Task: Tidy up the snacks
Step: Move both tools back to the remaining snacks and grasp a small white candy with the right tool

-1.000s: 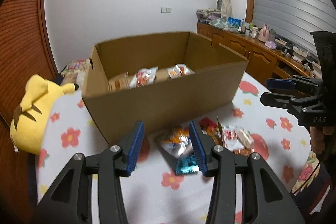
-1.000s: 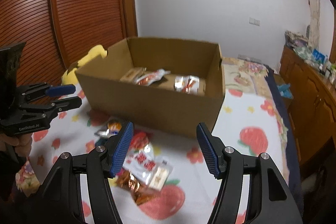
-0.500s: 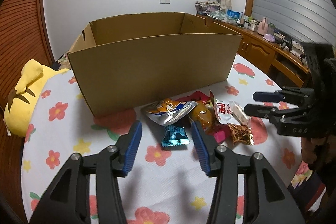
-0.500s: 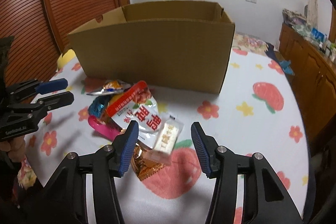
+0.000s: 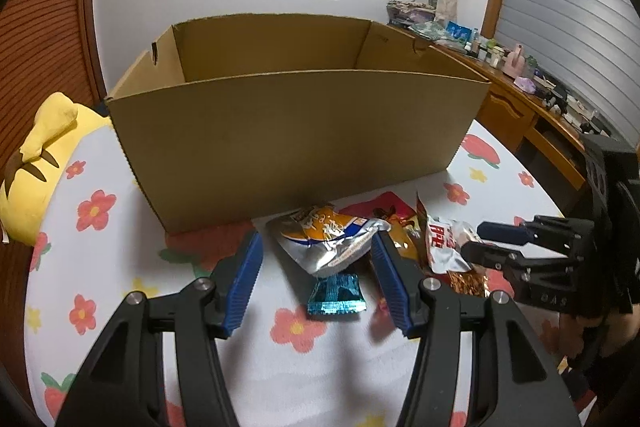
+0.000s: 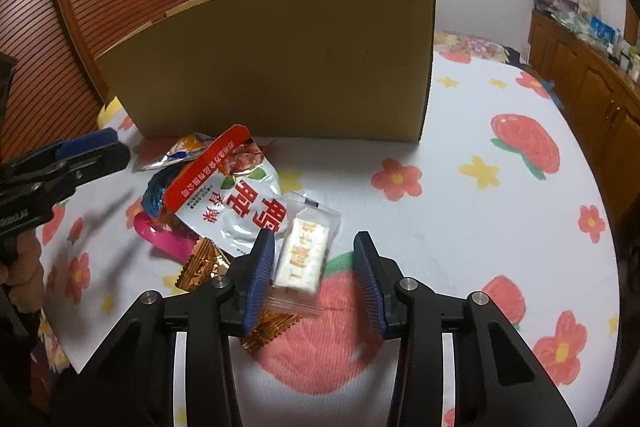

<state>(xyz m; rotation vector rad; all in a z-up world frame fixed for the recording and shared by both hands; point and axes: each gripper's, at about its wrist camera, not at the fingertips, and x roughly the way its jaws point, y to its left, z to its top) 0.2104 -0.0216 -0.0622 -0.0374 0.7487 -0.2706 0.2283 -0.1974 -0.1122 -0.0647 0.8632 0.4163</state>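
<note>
A brown cardboard box (image 5: 296,135) stands on the flowered table; it also shows in the right wrist view (image 6: 288,67). A heap of snack packets lies in front of it. My left gripper (image 5: 316,267) is open, low over the table, with a silver-and-orange packet (image 5: 328,239) and a small teal packet (image 5: 337,294) between its fingers. My right gripper (image 6: 314,275) is open around a clear-wrapped white bar (image 6: 305,259). A red-and-white pouch (image 6: 236,195) and a gold packet (image 6: 202,265) lie beside it.
A yellow plush toy (image 5: 36,163) lies left of the box. A wooden sideboard (image 5: 532,115) with clutter runs along the right wall. A wooden slatted door (image 6: 100,7) stands behind the box. The right gripper shows at the right of the left wrist view (image 5: 492,243).
Both grippers have dropped lower and closer to the snack heap. The left now straddles the silver-and-orange packet; the right now straddles the white bar. The box's inside has gone out of sight.
</note>
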